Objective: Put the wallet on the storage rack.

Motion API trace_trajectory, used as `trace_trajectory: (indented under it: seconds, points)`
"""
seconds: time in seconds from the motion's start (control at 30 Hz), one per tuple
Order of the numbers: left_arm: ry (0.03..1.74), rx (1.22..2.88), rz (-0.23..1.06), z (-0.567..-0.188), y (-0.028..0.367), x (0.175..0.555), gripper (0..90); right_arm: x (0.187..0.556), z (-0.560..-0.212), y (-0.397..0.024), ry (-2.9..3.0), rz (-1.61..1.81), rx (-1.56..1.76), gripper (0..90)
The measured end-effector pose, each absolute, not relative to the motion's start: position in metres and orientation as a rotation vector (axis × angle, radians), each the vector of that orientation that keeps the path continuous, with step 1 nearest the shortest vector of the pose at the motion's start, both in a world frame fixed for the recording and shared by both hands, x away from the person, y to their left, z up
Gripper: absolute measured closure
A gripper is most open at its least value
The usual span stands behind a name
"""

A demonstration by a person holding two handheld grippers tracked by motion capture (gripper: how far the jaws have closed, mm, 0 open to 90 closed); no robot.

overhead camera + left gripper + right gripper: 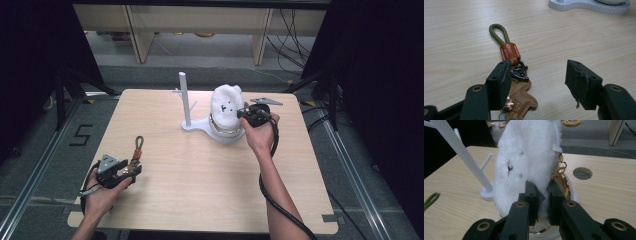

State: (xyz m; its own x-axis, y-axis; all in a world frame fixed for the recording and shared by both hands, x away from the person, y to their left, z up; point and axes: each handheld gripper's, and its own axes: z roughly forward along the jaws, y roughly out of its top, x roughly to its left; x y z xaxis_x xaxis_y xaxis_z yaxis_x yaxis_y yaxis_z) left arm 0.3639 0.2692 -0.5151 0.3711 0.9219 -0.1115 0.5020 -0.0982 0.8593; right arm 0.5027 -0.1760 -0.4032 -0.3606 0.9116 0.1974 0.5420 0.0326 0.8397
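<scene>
right gripper [541, 195] pinching the fluffy white plush pouch [529, 157] in the dish of the white peg stand [186, 102], far right. next move probably lifts it onto a peg. left gripper [541, 82] spread beside the green-loop leather keychain [510, 51], near left.

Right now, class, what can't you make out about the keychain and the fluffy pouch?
- Keychain: left gripper view, its leather charm runs behind the left hand-held gripper jaw and off the bottom edge.
- Fluffy pouch: right gripper view, the right hand-held gripper covers its lower edge; its top is cropped.
</scene>
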Motion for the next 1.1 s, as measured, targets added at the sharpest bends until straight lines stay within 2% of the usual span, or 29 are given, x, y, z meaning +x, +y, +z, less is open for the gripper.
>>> trace_trajectory:
  seconds: [0.63, 0.8, 1.0, 1.1]
  points:
    - [1.256, 1.748, 0.592, -0.516, 0.269, 0.364, 36.9, 0.505, -0.431, -0.168, 1.902, 1.148, 1.438, 80.2]
    - [1.260, 1.745, 0.591, -0.516, 0.269, 0.364, 36.9, 0.506, -0.433, -0.167, 1.905, 1.118, 1.421, 75.9]
    - [1.258, 1.741, 0.590, -0.516, 0.270, 0.364, 36.9, 0.504, -0.432, -0.167, 1.932, 1.073, 1.426, 62.3]
    - [1.266, 1.744, 0.595, -0.515, 0.270, 0.363, 36.9, 0.502, -0.430, -0.168, 1.936, 1.056, 1.425, 59.0]
